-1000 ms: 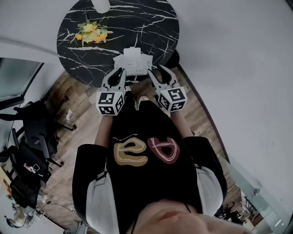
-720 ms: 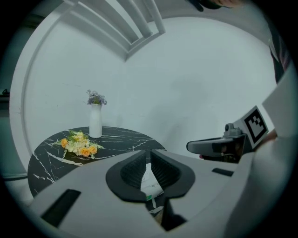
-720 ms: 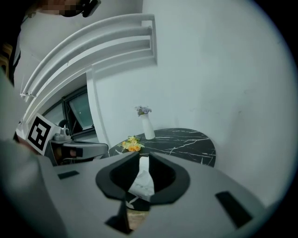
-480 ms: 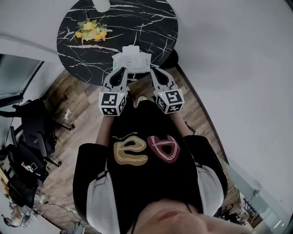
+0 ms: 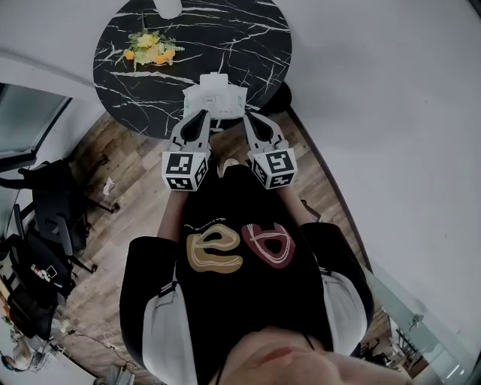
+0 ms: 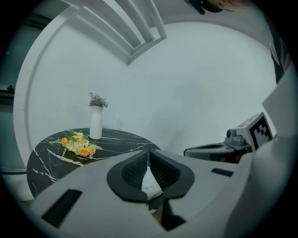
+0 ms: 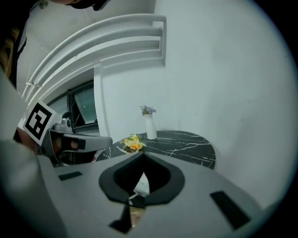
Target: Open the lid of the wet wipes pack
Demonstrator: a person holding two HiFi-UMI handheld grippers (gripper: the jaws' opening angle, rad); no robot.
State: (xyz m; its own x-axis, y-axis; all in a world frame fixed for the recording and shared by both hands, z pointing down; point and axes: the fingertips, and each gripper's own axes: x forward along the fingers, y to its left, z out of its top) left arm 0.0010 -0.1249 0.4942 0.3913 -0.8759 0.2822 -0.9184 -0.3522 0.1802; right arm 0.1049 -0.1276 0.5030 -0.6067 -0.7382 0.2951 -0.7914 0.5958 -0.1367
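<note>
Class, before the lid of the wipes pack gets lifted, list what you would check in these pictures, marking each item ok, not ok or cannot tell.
1. Wipes pack lies on the table, at its near edge: ok.
2. Left tongs closed on the pack, white showing between the pads: ok.
3. Right tongs have just been closing and are shut, with a white sliver of the pack between them: ok.
4. Right tongs hold the lid's tab, not the wrapper: cannot tell.
5. Flowers and vase stand apart from the pack: ok.
</note>
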